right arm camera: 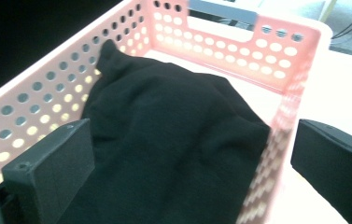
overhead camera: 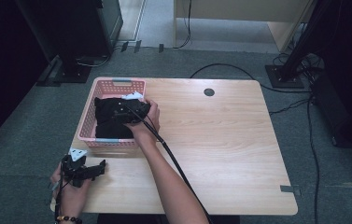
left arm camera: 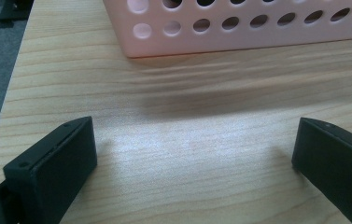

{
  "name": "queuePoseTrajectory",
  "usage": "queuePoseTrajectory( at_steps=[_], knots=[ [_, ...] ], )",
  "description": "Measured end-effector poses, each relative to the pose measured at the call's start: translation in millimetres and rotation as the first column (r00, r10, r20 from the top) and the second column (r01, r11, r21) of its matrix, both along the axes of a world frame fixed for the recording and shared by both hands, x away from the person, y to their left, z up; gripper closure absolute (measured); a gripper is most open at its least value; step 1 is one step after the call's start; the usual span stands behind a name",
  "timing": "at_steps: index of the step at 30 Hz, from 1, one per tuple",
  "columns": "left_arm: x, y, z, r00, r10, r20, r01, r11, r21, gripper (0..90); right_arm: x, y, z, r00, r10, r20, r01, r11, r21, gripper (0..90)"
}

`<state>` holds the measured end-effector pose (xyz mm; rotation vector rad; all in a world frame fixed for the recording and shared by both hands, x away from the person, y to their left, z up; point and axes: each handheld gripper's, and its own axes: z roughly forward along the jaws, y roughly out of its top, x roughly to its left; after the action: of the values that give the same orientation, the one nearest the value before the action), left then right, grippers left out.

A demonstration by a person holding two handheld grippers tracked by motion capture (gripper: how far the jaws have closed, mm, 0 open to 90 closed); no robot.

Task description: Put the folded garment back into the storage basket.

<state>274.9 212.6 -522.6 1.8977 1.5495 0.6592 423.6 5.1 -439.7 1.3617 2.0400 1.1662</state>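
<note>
A: Grey carpet, dark stands, cables on the floor; one light wooden desk [overhead camera: 220, 140], bare but for its far left corner. What sits there?

B: Item one: pink perforated basket [overhead camera: 89, 122], at the desk's far left corner, its long side along the left edge. Item two: black cloth [right arm camera: 164, 140], bunched, lying inside the basket and mounded up to about rim level.

A: And the tools?

B: Right tool [overhead camera: 134, 113]: over the basket, above the cloth, jaws spread wide, nothing pinched between them. The cloth lies loose below. Left tool [overhead camera: 87, 170]: near the desk's near left corner, just in front of the basket, jaws also wide apart over bare wood, empty.

A: Step in hand, by your reading?

B: Likely the cloth has been let go into the basket. To finish it well, lift the right tool straight up before drawing back, so neither jaw snags a fold and drags the cloth over the rim. Mind the basket wall on that side; it looks light and could slide. The left tool could steady the near wall if it shifts.
</note>
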Motion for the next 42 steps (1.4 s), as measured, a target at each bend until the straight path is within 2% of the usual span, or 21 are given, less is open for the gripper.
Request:
queuePoseTrajectory(
  at_steps=[5,7,10,12,15,24,28,31,38,42],
  knots=[
    [0.0,0.0,0.0,1.0000,0.000,0.000,0.000,1.0000,0.000,0.0,-2.7,-17.8,-3.2,0.9994,-0.029,0.019,0.028,0.999,0.031,0.0],
    [0.0,0.0,0.0,1.0000,0.000,0.000,0.000,1.0000,0.000,0.0,-2.7,-24.9,-4.6,0.9992,-0.037,0.013,0.036,0.999,0.028,0.0],
    [0.0,0.0,0.0,1.0000,0.000,0.000,0.000,1.0000,0.000,0.0,-2.5,-36.5,-7.3,0.9986,-0.052,-0.002,0.052,0.997,0.049,0.0],
    [0.0,0.0,0.0,1.0000,0.000,0.000,0.000,1.0000,-0.001,0.0,-2.5,-44.1,-9.9,0.9977,-0.066,-0.012,0.067,0.997,0.047,0.0],
    [0.0,-0.1,-0.1,1.0000,0.001,0.000,-0.001,1.0000,-0.001,0.0,-4.1,-54.9,-13.9,0.9967,-0.081,-0.006,0.081,0.996,0.036,0.0],
    [0.0,-0.1,0.0,1.0000,0.000,0.000,0.000,1.0000,-0.001,0.0,-10.4,-77.2,-21.6,0.9940,-0.109,0.004,0.109,0.993,0.042,0.0],
    [0.0,0.0,0.0,1.0000,0.000,0.000,0.000,1.0000,0.000,0.0,-12.1,-87.0,-30.1,0.9905,-0.137,0.010,0.137,0.990,0.023,0.0],
    [0.0,-0.1,-0.1,1.0000,0.001,0.001,-0.001,1.0000,-0.001,0.0,-13.3,-94.4,-38.5,0.9908,-0.135,-0.005,0.135,0.990,0.036,0.1],
    [0.0,-0.1,-0.1,1.0000,0.000,0.001,0.000,1.0000,-0.001,0.0,-18.3,-108.0,-60.9,0.9859,-0.163,-0.039,0.163,0.987,0.001,0.1],
    [0.0,-0.2,-0.2,1.0000,0.001,0.002,-0.001,1.0000,-0.002,0.0,-21.8,-113.4,-72.5,0.9840,-0.170,-0.054,0.170,0.985,0.006,0.1]
  ],
)
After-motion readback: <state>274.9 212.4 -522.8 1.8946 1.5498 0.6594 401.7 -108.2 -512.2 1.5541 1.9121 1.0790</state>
